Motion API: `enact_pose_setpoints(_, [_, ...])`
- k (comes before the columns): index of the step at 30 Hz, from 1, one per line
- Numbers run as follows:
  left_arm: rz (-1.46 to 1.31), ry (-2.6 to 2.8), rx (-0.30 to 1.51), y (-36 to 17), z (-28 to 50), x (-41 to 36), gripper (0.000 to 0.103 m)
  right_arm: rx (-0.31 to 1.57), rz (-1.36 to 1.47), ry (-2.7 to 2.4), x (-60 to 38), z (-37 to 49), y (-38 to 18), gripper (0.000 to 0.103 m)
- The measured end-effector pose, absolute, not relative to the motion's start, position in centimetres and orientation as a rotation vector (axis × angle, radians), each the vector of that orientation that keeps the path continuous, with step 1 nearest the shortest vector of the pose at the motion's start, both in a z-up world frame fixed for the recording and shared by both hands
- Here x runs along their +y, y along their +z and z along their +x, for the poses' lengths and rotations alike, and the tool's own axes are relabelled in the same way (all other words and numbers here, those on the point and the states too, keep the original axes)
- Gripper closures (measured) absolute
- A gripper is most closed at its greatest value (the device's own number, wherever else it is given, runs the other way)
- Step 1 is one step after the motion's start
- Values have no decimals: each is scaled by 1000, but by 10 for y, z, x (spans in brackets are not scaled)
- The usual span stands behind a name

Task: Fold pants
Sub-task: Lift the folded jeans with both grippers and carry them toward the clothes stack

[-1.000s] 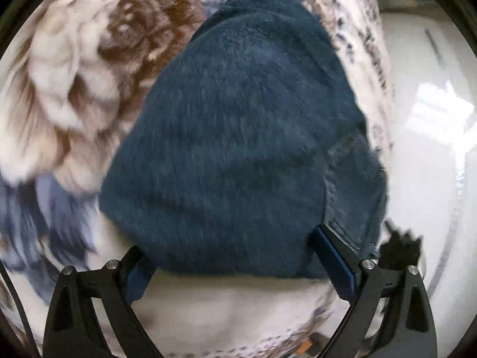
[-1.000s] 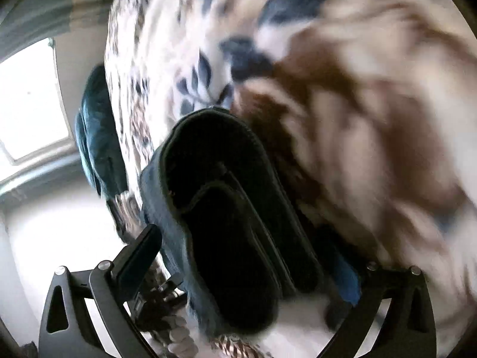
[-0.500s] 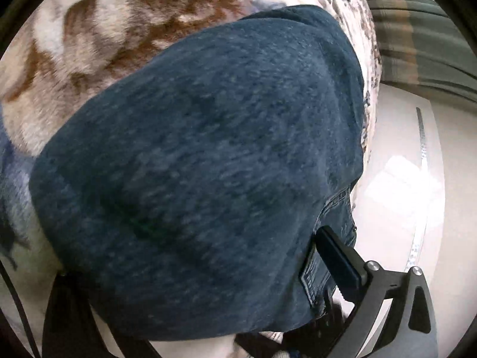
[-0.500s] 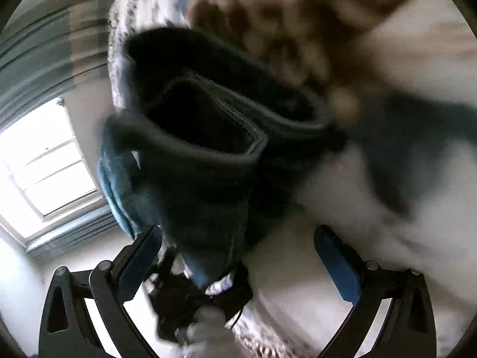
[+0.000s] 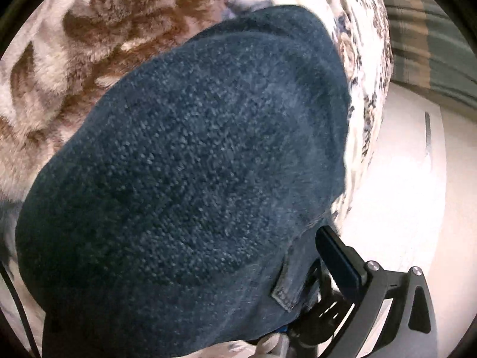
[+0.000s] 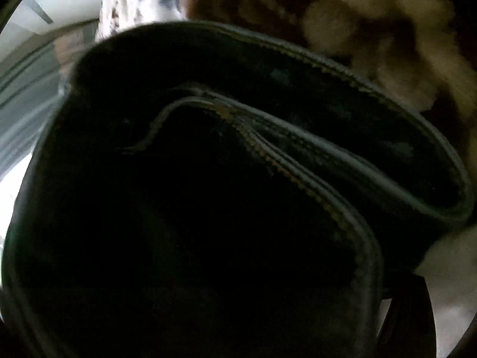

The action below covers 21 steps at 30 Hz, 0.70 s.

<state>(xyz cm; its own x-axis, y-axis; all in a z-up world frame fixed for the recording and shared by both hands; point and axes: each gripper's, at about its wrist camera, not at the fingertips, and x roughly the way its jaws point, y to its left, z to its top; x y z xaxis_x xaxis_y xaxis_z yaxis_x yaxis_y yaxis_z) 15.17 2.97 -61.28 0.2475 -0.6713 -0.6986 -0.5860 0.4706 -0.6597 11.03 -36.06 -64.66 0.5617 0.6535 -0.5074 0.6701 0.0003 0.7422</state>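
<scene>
Pants [image 5: 190, 173]: dark blue denim. Blanket [image 5: 98, 38]: fluffy, cream with brown swirls. Fingers [image 5: 337, 256]: black, blue pads.

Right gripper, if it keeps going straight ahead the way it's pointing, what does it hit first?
Most likely the folded dark pants, which fill nearly its whole view; the fuzzy blanket lies beyond. Depth is unclear.

Legible text: none is showing. The dark blue pants [image 5: 190, 179] and the patterned blanket [image 5: 98, 38] are bearing no readable label, brand, number or sign.
</scene>
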Motion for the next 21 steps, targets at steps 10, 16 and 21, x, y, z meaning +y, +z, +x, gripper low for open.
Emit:
enact_pose_setpoints(10, [-1194,-81,1338,-621,124,8,1,1108,1661,43,-353,122,-648,0])
enact_pose_setpoints(16, [-1241,-24,1315,-621,147,12,0,1098,1701,15,-350,134,-657,0])
enact_pose_setpoints(21, [-1200,-59,1223,-595,156,10,11,1049,1656,24,-344,139,-637,15])
